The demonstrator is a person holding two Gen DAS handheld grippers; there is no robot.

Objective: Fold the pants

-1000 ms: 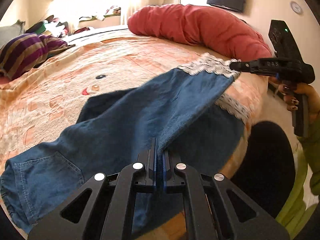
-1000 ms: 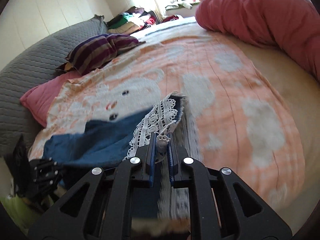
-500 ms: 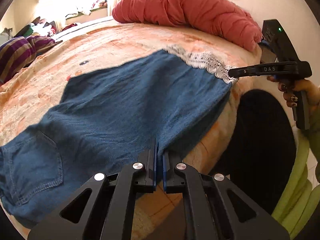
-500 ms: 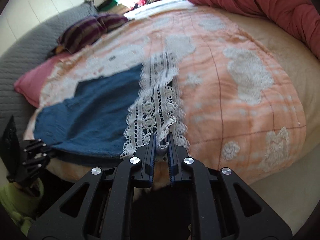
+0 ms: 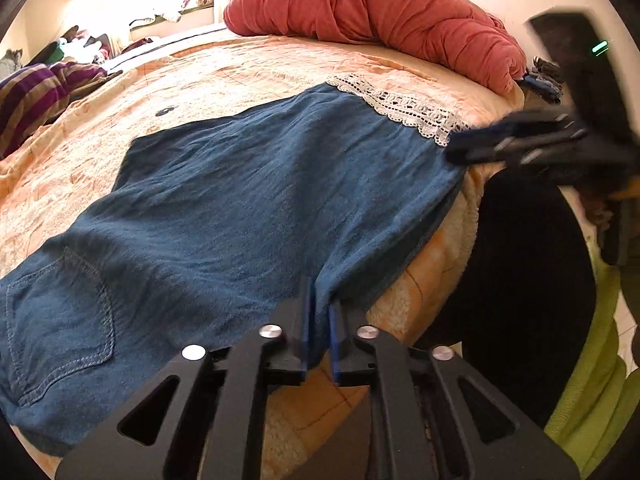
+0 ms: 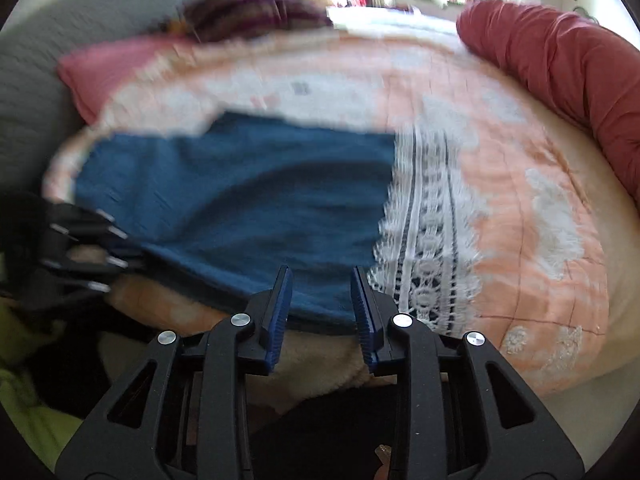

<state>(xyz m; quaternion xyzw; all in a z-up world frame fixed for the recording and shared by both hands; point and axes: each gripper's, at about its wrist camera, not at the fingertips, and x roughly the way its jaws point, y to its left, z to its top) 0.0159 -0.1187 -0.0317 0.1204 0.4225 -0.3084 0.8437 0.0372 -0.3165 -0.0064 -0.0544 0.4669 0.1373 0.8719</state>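
- The pants [image 5: 248, 200], dark blue denim with a white lace hem [image 5: 400, 106], lie spread flat on the bed [image 5: 240, 76], over its peach blanket, with their near edge along the bed's front edge.
- A back pocket [image 5: 60, 320] shows at the waist end, at the left of the left wrist view; the lace hem is at the far end from it, towards the red bolster [image 5: 380, 16].
- Left gripper [image 5: 319, 312]: its fingers have just been opening and stand slightly apart, with a pinch of the pants' near edge between them; the gap is narrow and I cannot tell whether the pads press on the cloth.
- Right gripper [image 6: 322, 300]: its fingers have just been opening and stand clearly apart, clear of the cloth, at the pants' near edge just beside the lace hem. This view is blurred.
- A striped cushion [image 5: 36, 96] lies on the bed well beyond the pants' waist end.
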